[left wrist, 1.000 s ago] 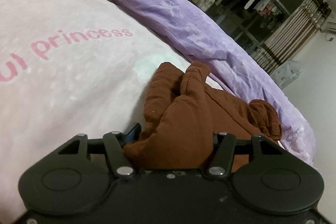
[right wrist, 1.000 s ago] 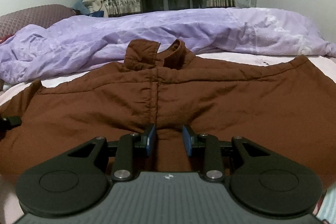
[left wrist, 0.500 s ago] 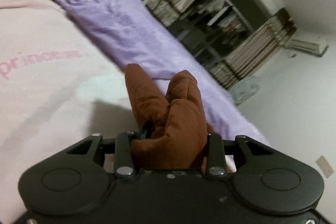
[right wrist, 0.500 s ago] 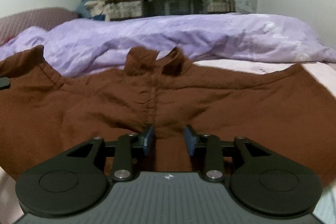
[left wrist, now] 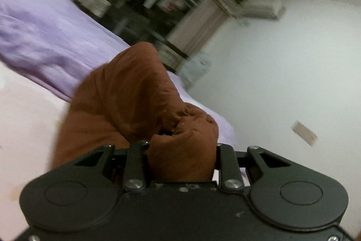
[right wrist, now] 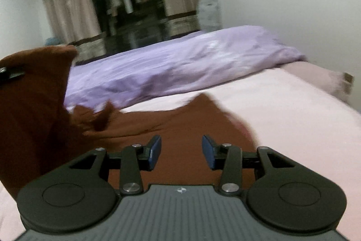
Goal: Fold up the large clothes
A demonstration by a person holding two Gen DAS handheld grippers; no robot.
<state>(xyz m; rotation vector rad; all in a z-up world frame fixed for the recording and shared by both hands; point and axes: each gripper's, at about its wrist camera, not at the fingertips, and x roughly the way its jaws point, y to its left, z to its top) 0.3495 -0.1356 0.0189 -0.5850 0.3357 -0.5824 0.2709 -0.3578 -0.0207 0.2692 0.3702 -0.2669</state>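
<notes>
- Our left gripper [left wrist: 180,150] is clamped on a thick bunch of the brown jacket [left wrist: 126,105]; its jaws have just been closing, and the padded cloth fills the whole gap between them, hiding the pads.
- From that grip the brown cloth rises in a rounded hump ahead of the camera, lifted clear of the pink blanket [left wrist: 24,123] that shows beneath it on the left.
- In the right wrist view we see this raised part of the jacket standing as a tall flap at the left edge, with a dark bit of the left gripper against it.
- Our right gripper [right wrist: 181,151] has its 2 jaws spread; they have just been opening, and the blue pads [right wrist: 155,150] show with nothing pinched between them.
- The rest of the jacket lies flat on the blanket under and ahead of the right gripper, its far edge ending in a point near the middle of the bed.
- A crumpled purple duvet [right wrist: 180,64] runs across the bed just beyond the jacket.
- Behind the bed we see striped curtains [right wrist: 67,8] on both sides of a dark opening with hanging clothes, blurred.
- A white wall [left wrist: 282,73] fills the right side of the left wrist view.
</notes>
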